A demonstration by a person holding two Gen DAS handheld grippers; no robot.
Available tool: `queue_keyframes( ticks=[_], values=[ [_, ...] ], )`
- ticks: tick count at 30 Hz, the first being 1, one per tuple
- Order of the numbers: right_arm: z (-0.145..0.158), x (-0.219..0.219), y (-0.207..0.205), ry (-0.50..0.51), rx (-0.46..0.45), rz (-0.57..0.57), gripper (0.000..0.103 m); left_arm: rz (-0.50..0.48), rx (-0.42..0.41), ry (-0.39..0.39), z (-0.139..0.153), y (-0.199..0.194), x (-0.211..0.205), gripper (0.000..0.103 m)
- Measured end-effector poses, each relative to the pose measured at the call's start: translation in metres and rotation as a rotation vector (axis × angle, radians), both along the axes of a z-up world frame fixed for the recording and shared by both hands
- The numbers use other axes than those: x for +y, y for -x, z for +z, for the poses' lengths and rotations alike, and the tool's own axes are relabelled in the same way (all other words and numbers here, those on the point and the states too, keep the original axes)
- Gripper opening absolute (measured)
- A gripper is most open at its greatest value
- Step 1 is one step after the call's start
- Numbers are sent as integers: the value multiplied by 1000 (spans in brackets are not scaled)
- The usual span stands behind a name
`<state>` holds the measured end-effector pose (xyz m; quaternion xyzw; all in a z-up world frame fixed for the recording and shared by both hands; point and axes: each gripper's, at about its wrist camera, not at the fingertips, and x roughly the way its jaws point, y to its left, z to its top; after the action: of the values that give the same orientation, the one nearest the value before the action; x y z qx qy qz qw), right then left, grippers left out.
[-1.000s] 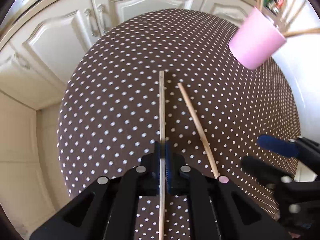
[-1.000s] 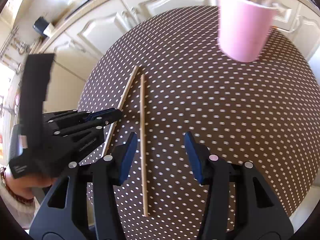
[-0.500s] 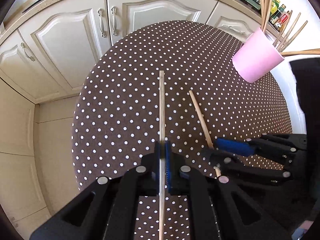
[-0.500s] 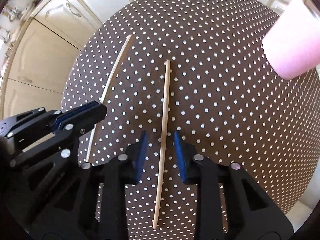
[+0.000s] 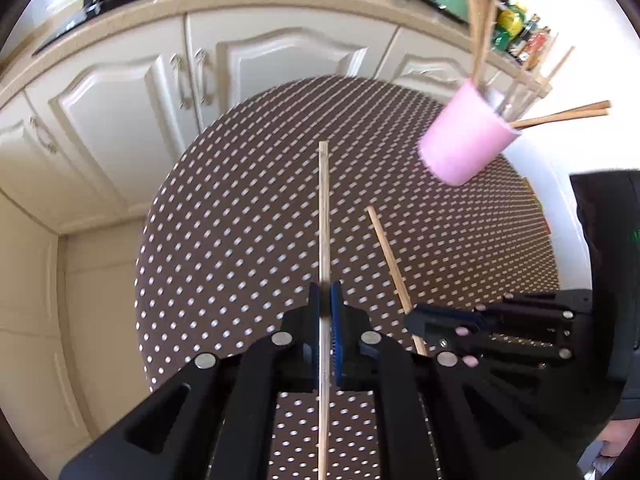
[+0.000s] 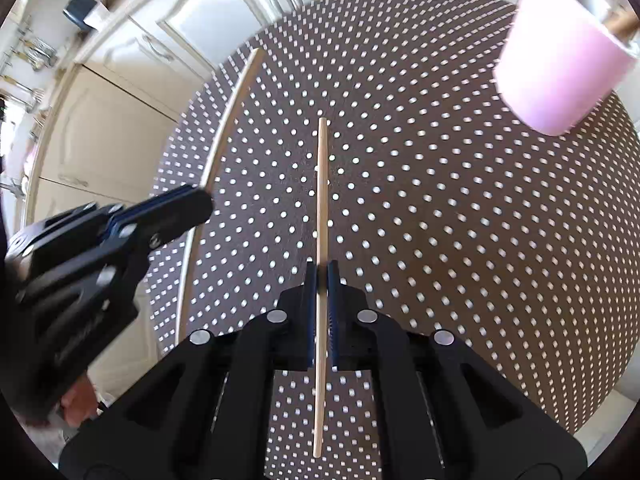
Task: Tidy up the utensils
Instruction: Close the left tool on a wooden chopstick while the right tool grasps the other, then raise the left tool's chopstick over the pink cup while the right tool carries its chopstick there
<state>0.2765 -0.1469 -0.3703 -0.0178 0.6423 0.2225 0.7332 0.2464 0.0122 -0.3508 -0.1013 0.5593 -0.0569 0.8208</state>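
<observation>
At the far right edge of the dotted round table (image 5: 240, 216) stands the pink cup (image 5: 464, 144), already holding sticks. It lies ahead and to the right of both grippers, and the right one looks nearer. The left gripper (image 5: 325, 312) is squeezed tight on a pale chopstick (image 5: 324, 216) pointing straight ahead. The right gripper (image 6: 321, 300) is squeezed tight on a darker chopstick (image 6: 321, 200), also pointing straight ahead.

Cup (image 5: 466, 142) on table (image 5: 248, 216), far right.
</observation>
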Motion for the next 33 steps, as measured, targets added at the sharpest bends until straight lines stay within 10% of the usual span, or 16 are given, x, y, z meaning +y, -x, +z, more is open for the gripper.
queue_keyframes(
  ticks=[18,33],
  values=[
    [91,-164,40,-166,-237,-424,5,-140,-356,49,106,-15,-70,5],
    [185,-206,-11,-298,-609,-511,5,-201,-607,112,170,-72,-109,5]
  ],
)
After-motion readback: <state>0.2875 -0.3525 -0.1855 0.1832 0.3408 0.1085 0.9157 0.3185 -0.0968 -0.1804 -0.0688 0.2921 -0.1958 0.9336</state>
